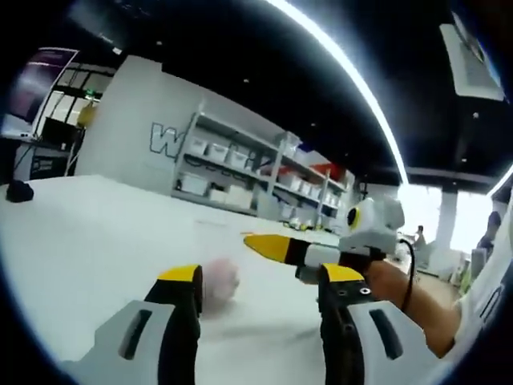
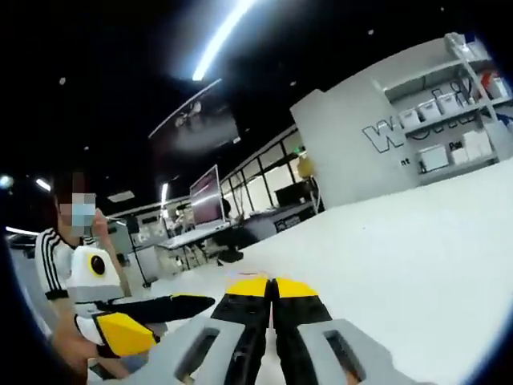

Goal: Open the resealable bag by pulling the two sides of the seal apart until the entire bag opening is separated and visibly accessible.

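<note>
1. The resealable bag shows in my left gripper view as a blurred, pale pinkish shape on the white tabletop, just ahead of my left tool and close beside its left jaw. It is too blurred for me to tell whether its seal is joined or parted.
2. My left tool stands wide, its two yellow-tipped black jaws well apart with bare tabletop between them; neither jaw touches the bag as far as I can see.
3. My right tool is narrow in the right gripper view: its yellow tips sit pressed side by side with no gap, and I can see nothing between them.
4. In the left gripper view my right tool comes in from the right, its yellow tip pointing left above the tabletop, beyond my left tool's right jaw, with my forearm behind it.
5. In the right gripper view my left tool lies low on the left, its yellow jaws pointing right.
6. Beyond my left tool, past the far edge of the tabletop, stand shelves with white bins against a grey wall.
</note>
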The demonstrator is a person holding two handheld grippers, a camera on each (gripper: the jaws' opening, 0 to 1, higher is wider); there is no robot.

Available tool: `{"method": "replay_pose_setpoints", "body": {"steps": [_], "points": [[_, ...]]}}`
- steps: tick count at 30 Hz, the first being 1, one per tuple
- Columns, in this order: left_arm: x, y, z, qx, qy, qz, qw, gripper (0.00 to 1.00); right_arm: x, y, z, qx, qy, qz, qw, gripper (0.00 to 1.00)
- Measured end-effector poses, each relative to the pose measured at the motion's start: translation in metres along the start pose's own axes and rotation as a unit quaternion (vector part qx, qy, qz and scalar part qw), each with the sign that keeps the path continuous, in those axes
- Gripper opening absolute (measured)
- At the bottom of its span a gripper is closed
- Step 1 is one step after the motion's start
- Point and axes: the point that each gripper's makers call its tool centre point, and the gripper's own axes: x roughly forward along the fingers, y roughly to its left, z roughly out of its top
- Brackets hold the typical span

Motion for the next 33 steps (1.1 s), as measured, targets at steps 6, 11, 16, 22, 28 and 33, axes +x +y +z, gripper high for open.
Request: {"method": "replay_pose_setpoints", "body": {"steps": [6,11,16,22,28,33], "points": [[0.000,0.010,-0.008,-0.063,-0.002,0.004,0.9980,0.40,-0.003,0.014,-0.007,-0.040,0.018,0.011,0.9990,0.00],[-0.002,0.022,-0.007,-0.158,-0.033,0.009,0.9869,0.27,-0.009,0.027,-0.015,-0.055,0.027,0.021,0.9979,0.00],[-0.005,0.026,-0.004,-0.226,-0.057,0.008,0.9725,0.19,-0.009,0.028,-0.019,-0.055,0.028,0.029,0.9976,0.00],[-0.004,0.027,-0.005,-0.265,-0.067,0.004,0.9619,0.13,-0.012,0.032,-0.023,-0.051,0.027,0.036,0.9977,0.00],[-0.003,0.029,-0.006,-0.271,-0.063,0.002,0.9605,0.13,-0.014,0.035,-0.024,-0.051,0.027,0.039,0.9976,0.00],[-0.004,0.031,-0.006,-0.275,-0.065,0.005,0.9593,0.13,-0.017,0.037,-0.026,-0.055,0.030,0.040,0.9973,0.00]]}}
